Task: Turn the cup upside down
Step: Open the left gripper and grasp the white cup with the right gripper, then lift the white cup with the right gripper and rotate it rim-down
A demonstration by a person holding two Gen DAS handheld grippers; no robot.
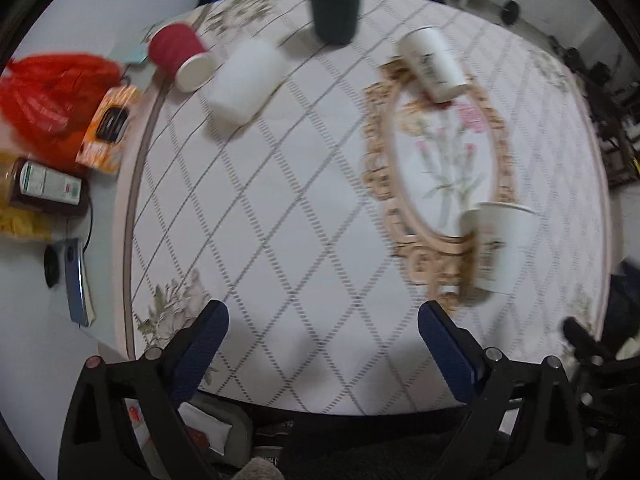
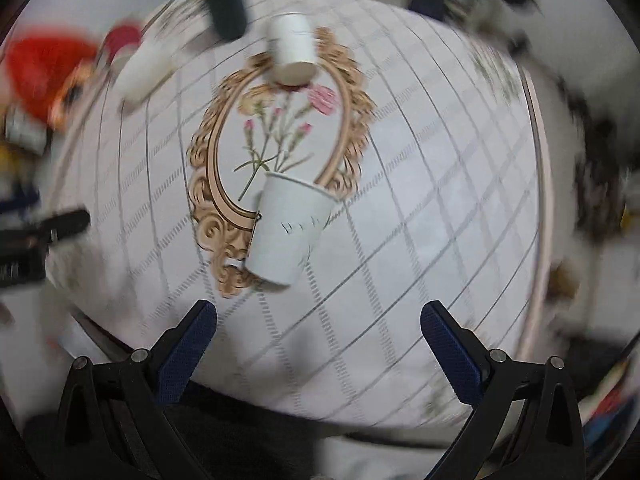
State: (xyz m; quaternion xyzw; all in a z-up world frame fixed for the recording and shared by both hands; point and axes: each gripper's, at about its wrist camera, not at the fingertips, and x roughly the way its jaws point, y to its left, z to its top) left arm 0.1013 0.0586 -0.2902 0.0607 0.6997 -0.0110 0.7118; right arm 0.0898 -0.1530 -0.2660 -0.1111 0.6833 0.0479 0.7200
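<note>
A white paper cup (image 2: pixel 290 230) stands upright, rim up, on the patterned tablecloth (image 2: pixel 420 208), just ahead of my right gripper (image 2: pixel 318 316), which is open and empty. The same cup shows at the right in the left wrist view (image 1: pixel 502 246). My left gripper (image 1: pixel 322 318) is open and empty over the near part of the cloth (image 1: pixel 280 208). Another white cup (image 1: pixel 434 64) stands upside down farther back, also in the right wrist view (image 2: pixel 292 48).
A dark green cup (image 1: pixel 336 6) stands upright at the far edge. A red cup (image 1: pixel 180 54) and a white cup (image 1: pixel 246 78) lie at the far left. A red bag (image 1: pixel 48 92), an orange box (image 1: pixel 108 128) and a bottle (image 1: pixel 46 188) lie left of the cloth.
</note>
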